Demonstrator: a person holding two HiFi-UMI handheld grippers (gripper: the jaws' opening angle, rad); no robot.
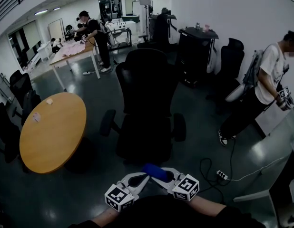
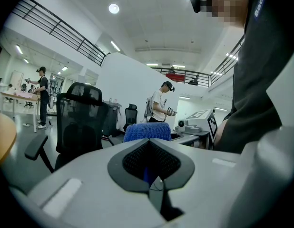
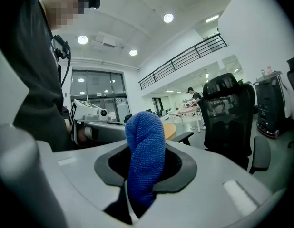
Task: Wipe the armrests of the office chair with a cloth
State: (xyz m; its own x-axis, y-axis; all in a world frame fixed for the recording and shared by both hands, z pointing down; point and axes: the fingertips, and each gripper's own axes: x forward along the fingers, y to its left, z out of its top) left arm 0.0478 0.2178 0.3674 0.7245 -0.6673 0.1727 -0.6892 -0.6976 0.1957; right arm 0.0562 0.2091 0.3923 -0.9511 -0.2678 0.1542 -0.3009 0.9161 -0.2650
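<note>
While my right gripper [image 3: 137, 196] clamps the blue terry cloth [image 3: 146, 156] between its jaws (soft, light, limp; best pinched at this bunched end), my left gripper [image 2: 154, 186] sits closed, empty. The black office chair's [image 1: 147, 89] padded armrests [image 1: 108, 122] stand well ahead of both jaws.

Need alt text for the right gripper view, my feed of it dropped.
The right gripper is shut on a blue cloth that stands up between its jaws. Beyond it, at right, stands the black office chair.
</note>
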